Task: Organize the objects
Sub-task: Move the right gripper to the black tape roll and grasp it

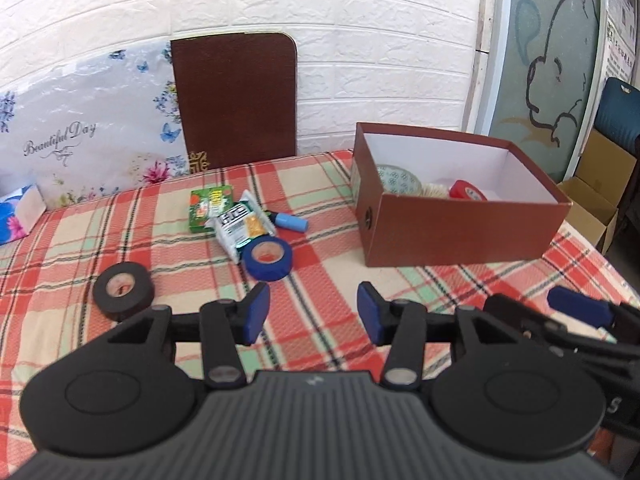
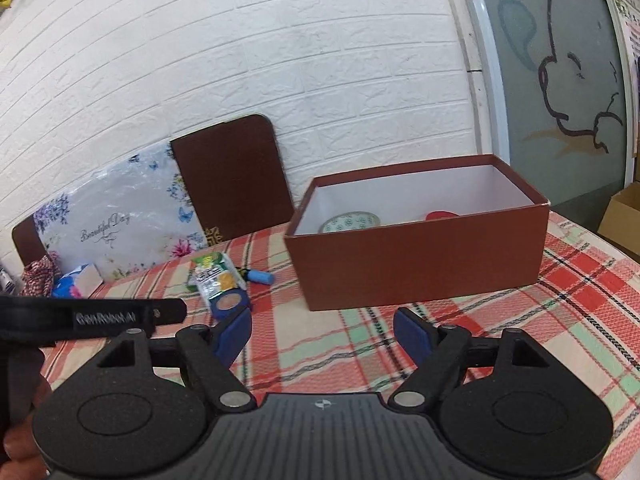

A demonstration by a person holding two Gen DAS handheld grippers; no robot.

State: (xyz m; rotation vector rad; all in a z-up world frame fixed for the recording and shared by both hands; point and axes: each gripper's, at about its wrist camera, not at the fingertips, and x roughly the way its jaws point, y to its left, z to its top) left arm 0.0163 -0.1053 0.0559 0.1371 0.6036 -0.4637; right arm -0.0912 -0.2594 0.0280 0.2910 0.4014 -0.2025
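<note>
Box (image 1: 460, 232) right on the table (image 1: 320, 320), bowl (image 1: 398, 179) and tape roll (image 1: 466, 190) inside, packets (image 1: 236, 226), marker (image 1: 290, 221) and tape (image 1: 267, 258) clustered left of the box, another tape (image 1: 123, 290) farther left, board (image 1: 236, 100) behind against the wall (image 1: 360, 20).

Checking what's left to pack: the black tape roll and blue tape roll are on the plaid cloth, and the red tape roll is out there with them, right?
Not quite. The black tape roll and blue tape roll lie on the plaid cloth, but the red tape roll is already inside the open brown cardboard box, as the left wrist view shows.
</note>
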